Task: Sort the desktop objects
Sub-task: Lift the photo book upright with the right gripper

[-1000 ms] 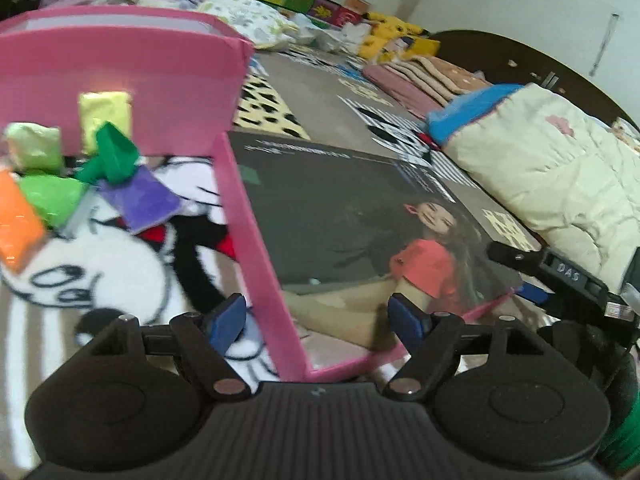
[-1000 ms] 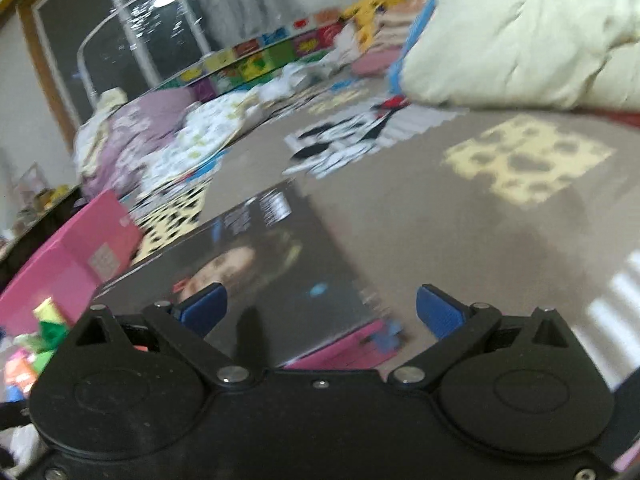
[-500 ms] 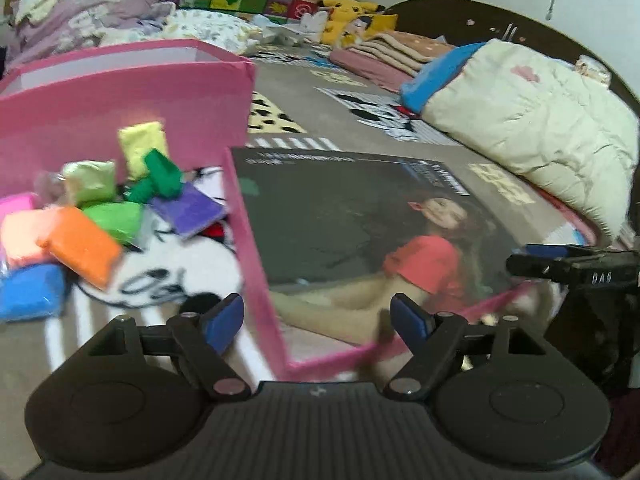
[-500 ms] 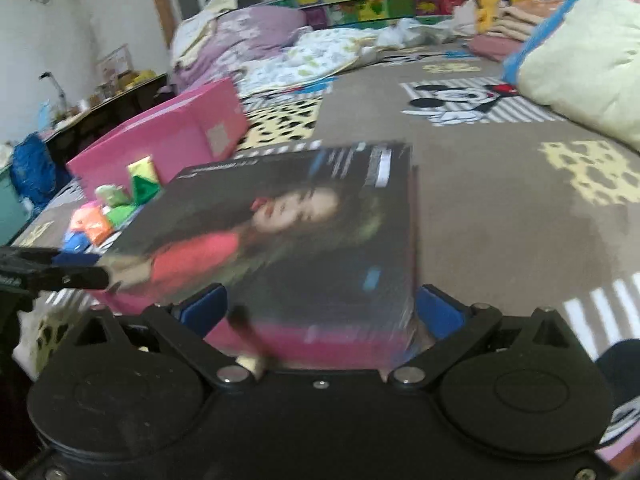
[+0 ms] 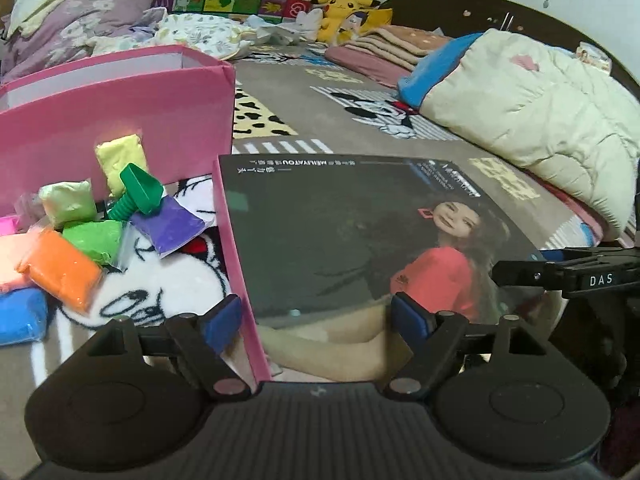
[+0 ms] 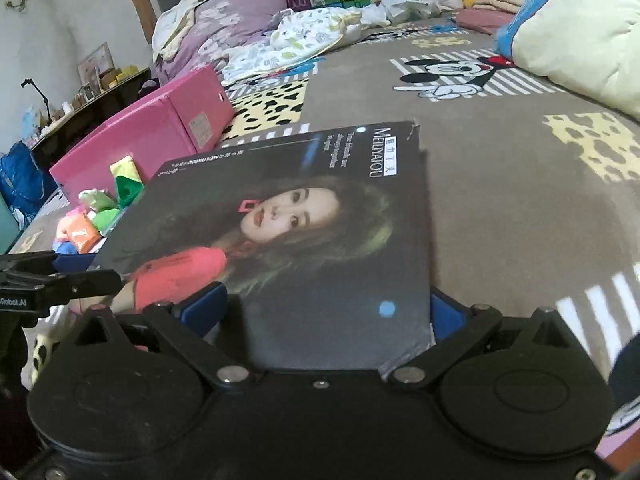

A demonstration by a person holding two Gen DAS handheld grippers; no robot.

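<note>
Both pairs of fingers spread wide astride the box lid's corners, gripping nothing.

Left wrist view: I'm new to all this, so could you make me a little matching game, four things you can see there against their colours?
Things:
1. toy bolt
2. plush toy
3. open box
4. quilt

Colours:
a. pink
b. cream
c. green
d. yellow

Pairs: 1-c, 2-d, 3-a, 4-b
</note>
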